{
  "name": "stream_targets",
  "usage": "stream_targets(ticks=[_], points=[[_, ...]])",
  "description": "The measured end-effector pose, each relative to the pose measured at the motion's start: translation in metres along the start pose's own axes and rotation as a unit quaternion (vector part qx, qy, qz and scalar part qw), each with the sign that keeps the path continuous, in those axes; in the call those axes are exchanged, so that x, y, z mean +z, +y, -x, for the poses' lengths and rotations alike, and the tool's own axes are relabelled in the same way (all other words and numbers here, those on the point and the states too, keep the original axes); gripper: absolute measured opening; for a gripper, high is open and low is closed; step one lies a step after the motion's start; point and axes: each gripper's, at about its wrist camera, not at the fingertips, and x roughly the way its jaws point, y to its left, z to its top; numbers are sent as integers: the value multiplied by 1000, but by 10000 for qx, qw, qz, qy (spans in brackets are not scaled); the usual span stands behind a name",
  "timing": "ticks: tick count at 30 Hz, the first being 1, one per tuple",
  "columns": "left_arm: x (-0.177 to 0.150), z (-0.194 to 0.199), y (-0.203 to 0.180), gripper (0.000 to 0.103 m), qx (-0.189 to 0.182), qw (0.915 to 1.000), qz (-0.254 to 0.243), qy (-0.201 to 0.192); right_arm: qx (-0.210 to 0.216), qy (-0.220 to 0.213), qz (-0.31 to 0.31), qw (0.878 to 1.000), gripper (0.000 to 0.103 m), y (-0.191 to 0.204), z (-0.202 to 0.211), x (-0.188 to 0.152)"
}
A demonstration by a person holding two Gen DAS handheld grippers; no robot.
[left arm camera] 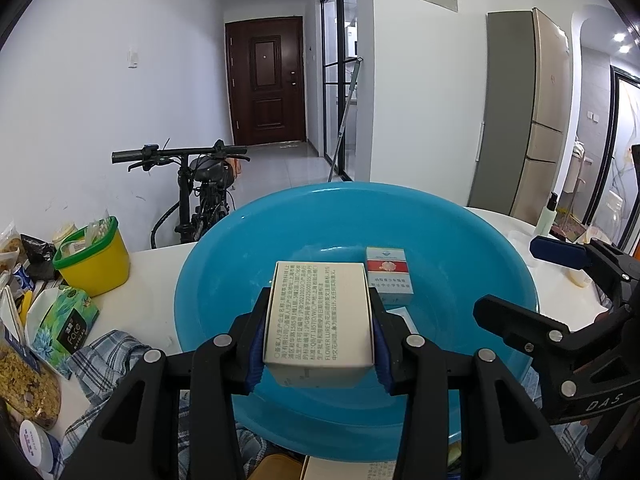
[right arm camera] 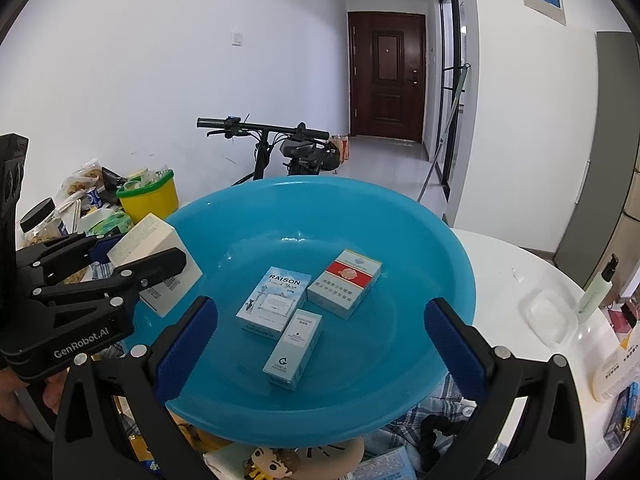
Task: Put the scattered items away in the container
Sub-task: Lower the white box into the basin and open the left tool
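Observation:
My left gripper (left arm camera: 320,316) is shut on a cream box (left arm camera: 320,312) printed with small text and holds it above the near side of the blue basin (left arm camera: 216,304). In the right wrist view the same cream box (right arm camera: 156,244) hangs over the blue basin's (right arm camera: 424,256) left rim. My right gripper (right arm camera: 320,344) stands open over the near rim, with nothing between its blue pads (right arm camera: 188,344). Three packs lie on the basin floor: a RAISON box (right arm camera: 274,304), a red and white pack (right arm camera: 344,284) and a slim pale blue box (right arm camera: 294,348).
A yellow tub (left arm camera: 94,260), a green tissue pack (left arm camera: 64,324), snack bags and a checked cloth (left arm camera: 104,356) crowd the white table's (right arm camera: 500,272) left side. A pump bottle (right arm camera: 596,292) and a clear plastic box (right arm camera: 550,320) stand on the right. A bicycle (left arm camera: 200,184) is parked behind.

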Motion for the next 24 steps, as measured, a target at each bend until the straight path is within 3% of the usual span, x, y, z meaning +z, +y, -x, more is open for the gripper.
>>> stream_targets(ticks=[24], points=[[-1,0,0,45,-3,10000,-60,8,153,-40,-27,9999,103,2,6,1]])
